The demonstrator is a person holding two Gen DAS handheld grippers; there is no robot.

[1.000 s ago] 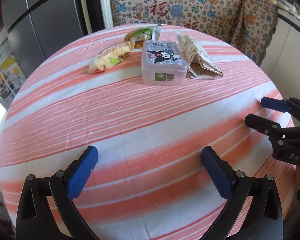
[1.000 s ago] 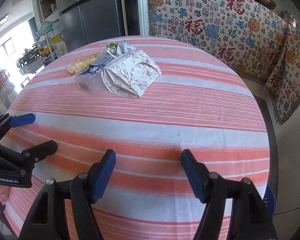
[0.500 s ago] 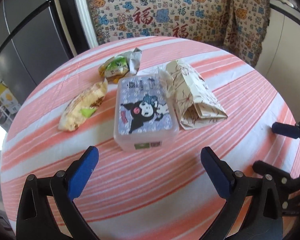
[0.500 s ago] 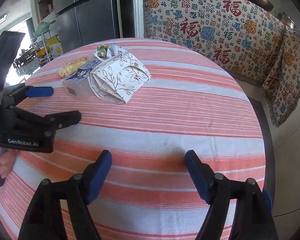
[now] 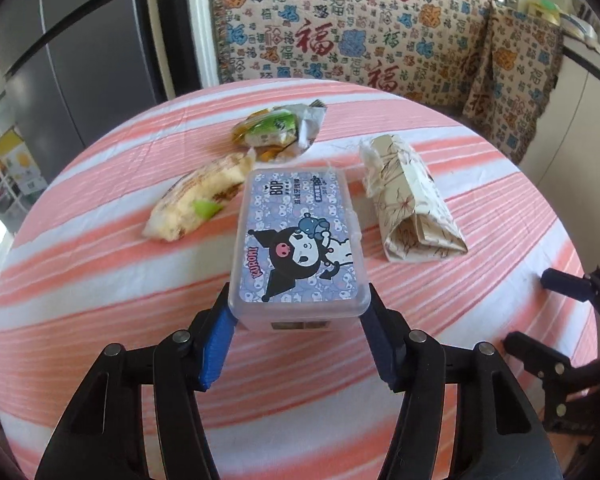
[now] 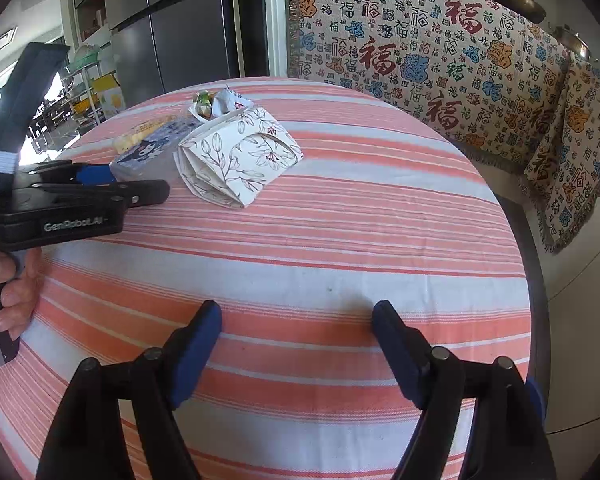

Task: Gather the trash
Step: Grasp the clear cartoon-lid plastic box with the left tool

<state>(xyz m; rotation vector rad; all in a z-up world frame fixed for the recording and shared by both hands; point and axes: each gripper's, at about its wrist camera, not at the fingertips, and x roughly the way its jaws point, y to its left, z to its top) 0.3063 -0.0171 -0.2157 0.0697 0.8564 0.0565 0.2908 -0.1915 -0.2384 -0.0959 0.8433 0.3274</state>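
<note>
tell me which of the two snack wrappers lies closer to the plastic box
The long yellowish wrapper, lying right against the box's left side. The crumpled green and silver wrapper sits farther back, apart from it.

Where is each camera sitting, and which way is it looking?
Left wrist: on the left gripper, looking forward and down across the striped table; its jaws, just closing, flank the cartoon box.
Right wrist: on the right gripper, looking forward and down at bare cloth between open jaws; a hand shows.
Shared: box, folded paper bag, snack wrappers, each other's gripper.

box (image 5: pixel 300 236) btwn wrapper (image 5: pixel 196 204), paper bag (image 5: pixel 408 204)
</note>
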